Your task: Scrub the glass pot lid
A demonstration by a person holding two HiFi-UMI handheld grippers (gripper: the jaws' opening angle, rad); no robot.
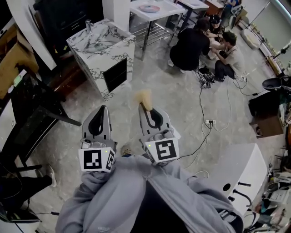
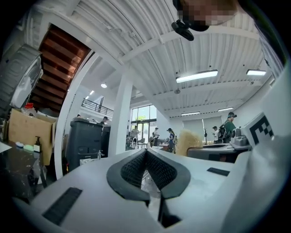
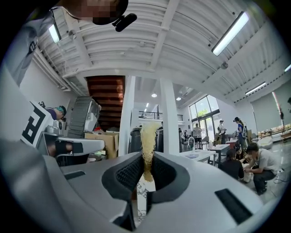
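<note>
My right gripper (image 1: 146, 108) is shut on a pale yellow fibrous scrubber (image 1: 144, 98) that sticks out past its tips; in the right gripper view the scrubber (image 3: 148, 141) stands upright, pinched between the pads of the gripper (image 3: 146, 157). Beside it, my left gripper (image 1: 102, 108) is shut with nothing in it, its pads meeting in the left gripper view (image 2: 146, 151). Both point level over the floor. A round flat dish-like thing (image 1: 149, 8) lies on a white table (image 1: 170, 9) far ahead; I cannot tell if it is the glass lid.
A marble sink counter (image 1: 102, 43) with a faucet stands ahead to the left. Two people (image 1: 195, 43) crouch on the floor ahead to the right, with cables (image 1: 202, 104) and a power strip (image 1: 210, 122). A dark table (image 1: 27, 104) is at left, a white unit (image 1: 241, 173) at right.
</note>
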